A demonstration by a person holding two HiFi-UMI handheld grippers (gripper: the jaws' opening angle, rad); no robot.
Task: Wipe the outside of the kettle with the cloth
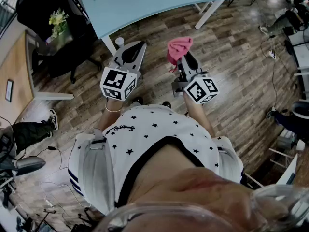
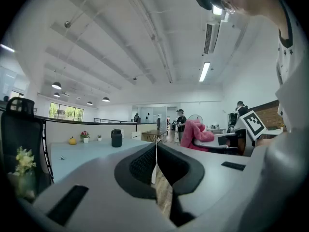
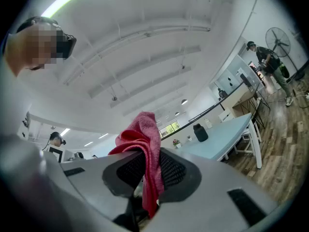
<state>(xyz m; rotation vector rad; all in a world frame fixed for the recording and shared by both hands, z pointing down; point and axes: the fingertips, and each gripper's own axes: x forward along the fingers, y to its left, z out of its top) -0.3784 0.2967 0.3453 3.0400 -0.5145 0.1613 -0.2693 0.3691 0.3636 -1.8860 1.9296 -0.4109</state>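
Kettle point(image 2: 116, 138) sits on the blue table point(image 2: 79, 154), well apart from both grippers. Right gripper point(image 3: 147, 164) is clamped on the pink cloth point(image 3: 145, 134); left gripper point(image 2: 155, 152) has jaws pressed together, empty. Cloth in hand, wiping not started: no contact yet, I'd say

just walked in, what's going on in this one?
A person stands on a wood-plank floor holding a tool in each hand. The right tool is shut on a pink terry cloth, which bunches up above its jaws and hangs down between them. The left tool is shut with nothing in it. The dark lidded kettle stands on a pale blue table, away from both tools, so wiping has not begun.
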